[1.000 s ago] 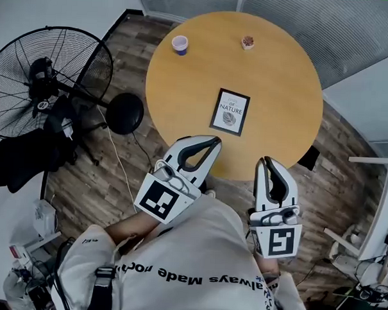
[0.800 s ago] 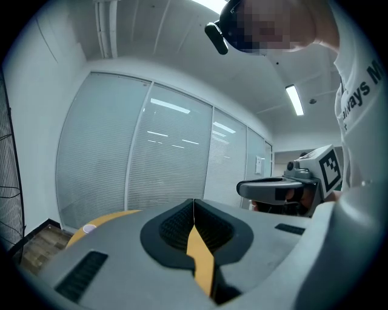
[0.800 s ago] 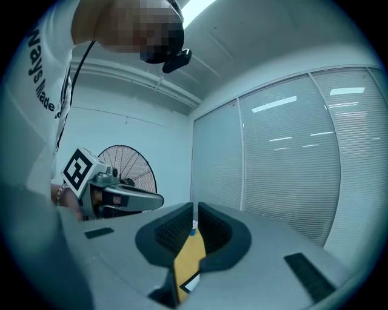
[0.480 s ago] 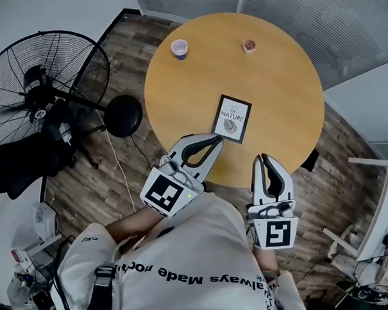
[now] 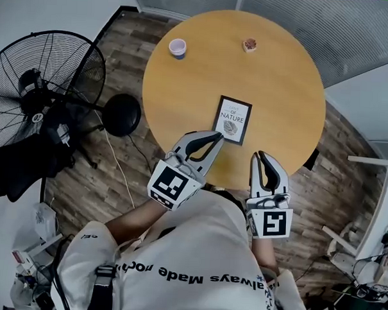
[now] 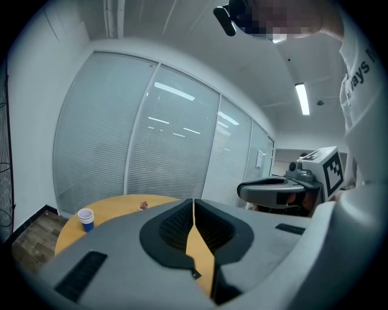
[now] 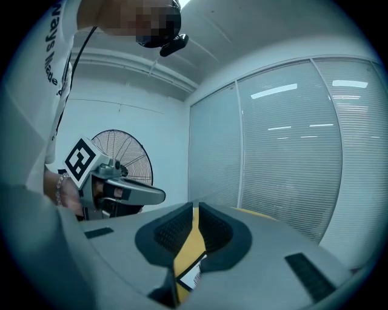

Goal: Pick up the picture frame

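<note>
The task is at the approach: the picture frame lies flat on the round desk, toward the 6 o'clock side of its top, and neither claw has it.

The left claw has its jaws drawn together at the tips with nothing between them. Its own view shows only bare desk through the slit behind the tips. The right claw is likewise closed and empty. In the right gripper view a corner of the frame shows low down through the gap, beyond the jaws and not held.

Both claws are held out from the person's chest over the desk's near rim. The left one is angled toward 1 o'clock, with its tips over the frame's near-left corner in the head view. How high it rides above the frame I cannot tell. The right one points to about 12 o'clock and sits at 5 o'clock from the frame, a little apart from it.

Next, I judge, a claw must part its jaws and tip downward to take an edge. The frame is thin and flat, so catching that edge may be awkward, and a push could slide it.

A paper cup at 10 o'clock is well clear.
</note>
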